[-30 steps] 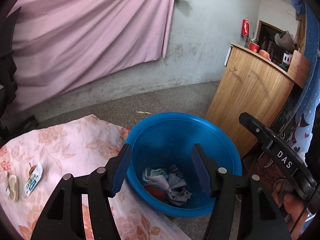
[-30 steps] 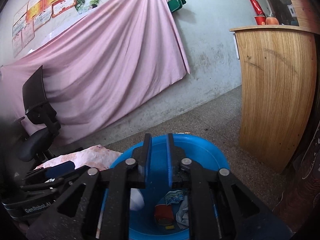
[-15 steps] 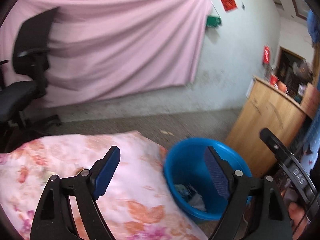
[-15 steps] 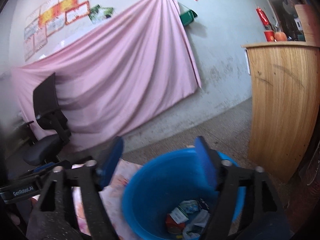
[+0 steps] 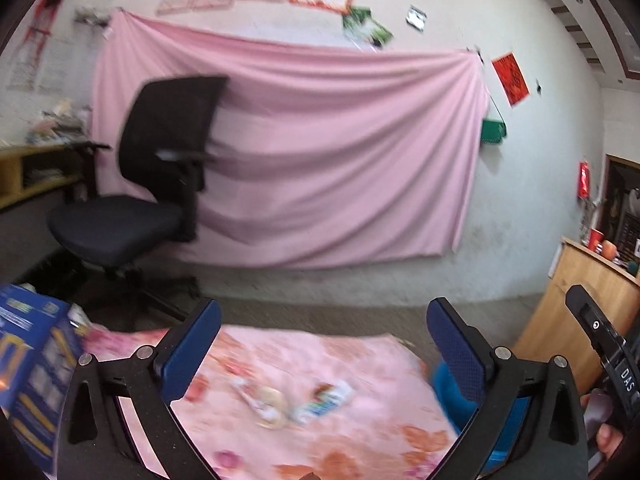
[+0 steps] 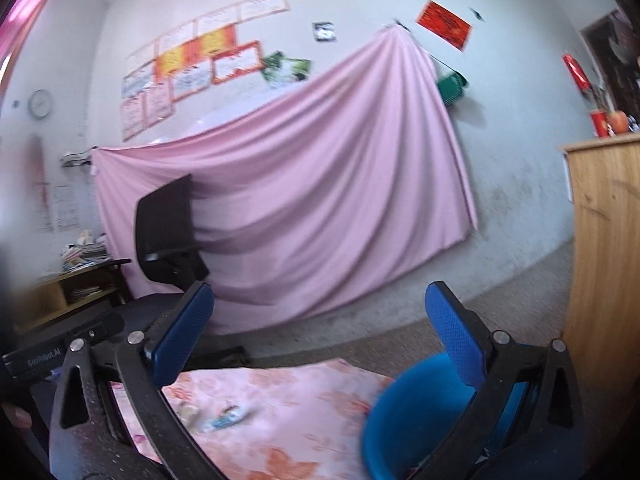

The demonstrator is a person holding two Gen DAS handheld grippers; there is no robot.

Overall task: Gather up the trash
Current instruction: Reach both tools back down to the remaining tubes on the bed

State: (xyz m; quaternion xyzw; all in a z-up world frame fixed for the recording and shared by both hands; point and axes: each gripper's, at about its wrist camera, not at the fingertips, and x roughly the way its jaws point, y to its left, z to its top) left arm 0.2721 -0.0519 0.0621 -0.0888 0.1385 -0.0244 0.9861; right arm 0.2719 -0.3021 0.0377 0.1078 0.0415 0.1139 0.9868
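Observation:
A small wrapper (image 5: 326, 397) and a pale round scrap (image 5: 272, 402) lie on the pink floral cloth (image 5: 320, 364), blurred by motion. My left gripper (image 5: 320, 344) hangs open above and behind them, empty. The blue tub (image 5: 448, 392) peeks out behind its right finger. In the right wrist view the same wrapper (image 6: 228, 416) and pale scrap (image 6: 188, 410) rest on the cloth (image 6: 296, 404); the blue tub (image 6: 404, 424) stands at the cloth's right edge. My right gripper (image 6: 320, 328) is open and empty, raised above the tub and cloth.
A black office chair (image 5: 148, 192) stands at the left before a pink wall drape (image 5: 340, 168). A blue carton (image 5: 28, 360) sits at the cloth's left edge. A wooden counter (image 6: 604, 256) rises at the right. A low yellow shelf (image 6: 60, 296) is far left.
Both grippers swung up and left, away from the tub toward the cloth. The right gripper, shut a second ago, opened wide. The left opened wider.

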